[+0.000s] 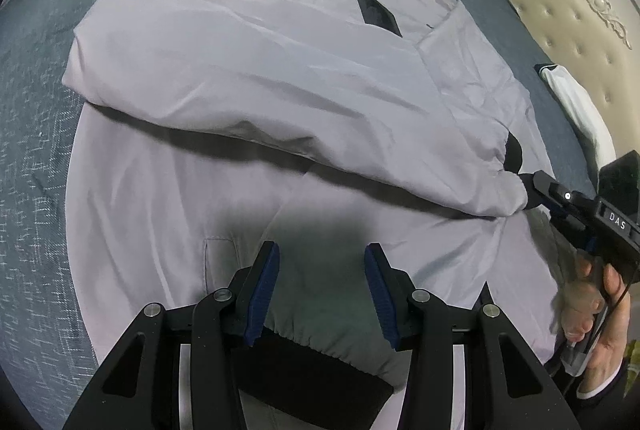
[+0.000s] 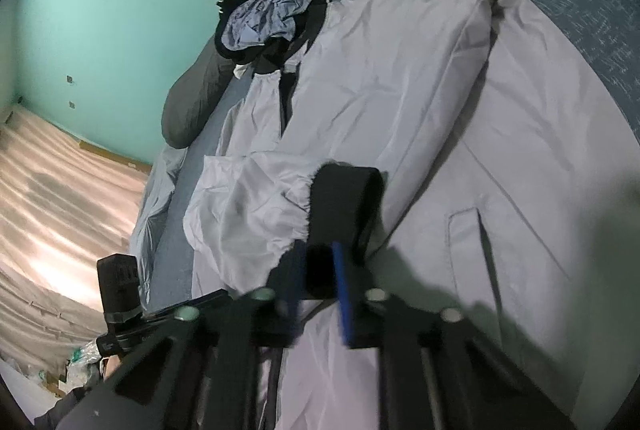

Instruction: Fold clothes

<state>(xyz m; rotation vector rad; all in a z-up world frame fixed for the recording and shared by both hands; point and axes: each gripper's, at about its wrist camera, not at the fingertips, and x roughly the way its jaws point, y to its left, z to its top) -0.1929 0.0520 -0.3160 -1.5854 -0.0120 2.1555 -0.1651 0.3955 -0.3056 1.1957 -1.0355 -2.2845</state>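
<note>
- The left wrist view shows a light grey jacket (image 1: 260, 77) spread flat on a blue-grey bed cover (image 1: 32, 157), with one sleeve folded across its body.
- Only this view shows the padded cream headboard (image 1: 568, 13) and a person's hand (image 1: 600, 306) holding the right gripper (image 1: 534, 185) by its handle.
- The left gripper (image 1: 322, 266) hangs over the jacket's black hem band (image 1: 304, 378). Its blue pads (image 1: 264, 290) stand apart and hold nothing.
- The right wrist view alone shows a green wall (image 2: 100, 9), the floor, and a pile of dark and pale blue clothes (image 2: 264, 17) at the far end of the bed.
- Here the right gripper is clenched on the sleeve's black cuff (image 2: 344, 205), with the cuff squeezed between its pads.
- No box or basket shows in either view.
</note>
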